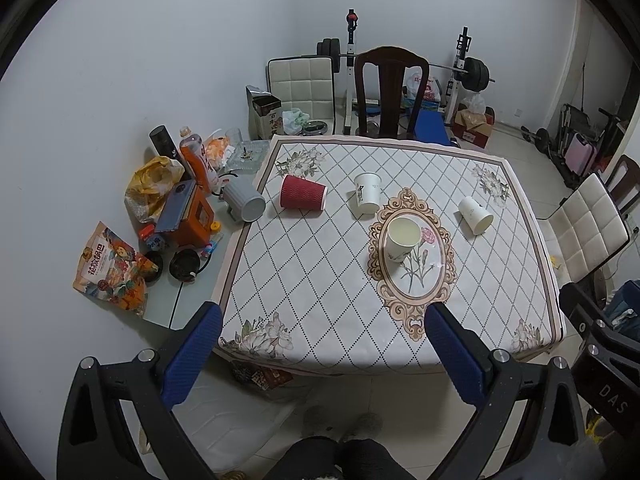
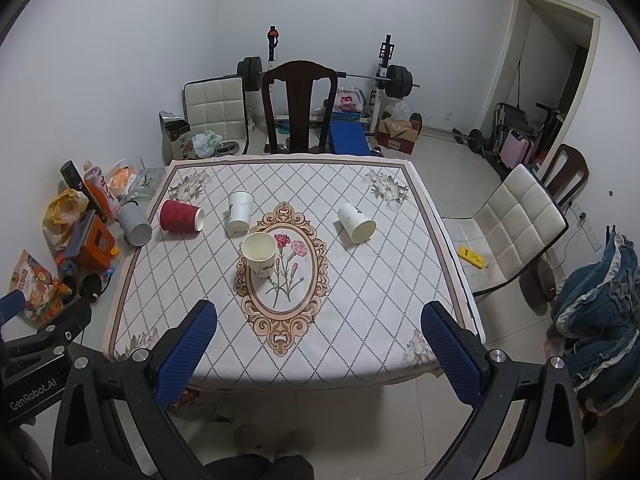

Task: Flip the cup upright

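Several paper cups sit on the quilted tablecloth. A red ribbed cup lies on its side at the far left. A white cup stands upside down beside it. Another white cup lies on its side at the right. A white cup stands upright on the flower medallion. My left gripper and right gripper are both open and empty, held back above the table's near edge.
A grey cup, snack bags, bottles and an orange box crowd a side table at the left. A dark wooden chair stands behind the table, a white padded chair at its right. A barbell rack is at the back wall.
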Demonstrator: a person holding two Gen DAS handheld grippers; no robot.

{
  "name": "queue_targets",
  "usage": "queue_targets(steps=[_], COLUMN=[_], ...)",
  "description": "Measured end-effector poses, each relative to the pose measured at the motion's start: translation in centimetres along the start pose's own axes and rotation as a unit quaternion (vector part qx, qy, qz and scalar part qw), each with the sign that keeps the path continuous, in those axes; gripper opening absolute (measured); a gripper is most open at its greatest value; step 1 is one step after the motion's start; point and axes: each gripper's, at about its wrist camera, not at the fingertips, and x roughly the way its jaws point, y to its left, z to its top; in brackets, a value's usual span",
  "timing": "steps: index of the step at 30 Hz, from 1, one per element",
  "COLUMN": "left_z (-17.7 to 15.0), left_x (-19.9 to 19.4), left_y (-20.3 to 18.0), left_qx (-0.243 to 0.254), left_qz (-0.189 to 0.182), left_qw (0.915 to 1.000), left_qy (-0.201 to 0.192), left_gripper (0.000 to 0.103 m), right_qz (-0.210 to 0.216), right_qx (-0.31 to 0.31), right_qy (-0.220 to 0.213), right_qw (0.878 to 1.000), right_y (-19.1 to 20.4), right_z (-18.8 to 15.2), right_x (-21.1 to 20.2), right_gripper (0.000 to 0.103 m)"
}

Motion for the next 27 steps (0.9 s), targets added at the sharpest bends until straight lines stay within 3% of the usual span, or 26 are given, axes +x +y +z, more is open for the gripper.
queue_targets(steps=[27], left_z=[0.18], left_x=[-0.28], left_y=[-0.64], left_qx=[-0.001], left_qz=[0.005], left_qw=[1.0], left_qy=[-0.002], left_gripper=[0.103], right_qz=[0.006], right_qx=[-0.005], right_qy=[0.006], right_qw=[1.0], right_y=[0.3], right_z=[0.56], right_x=[0.15], right_gripper=[0.103])
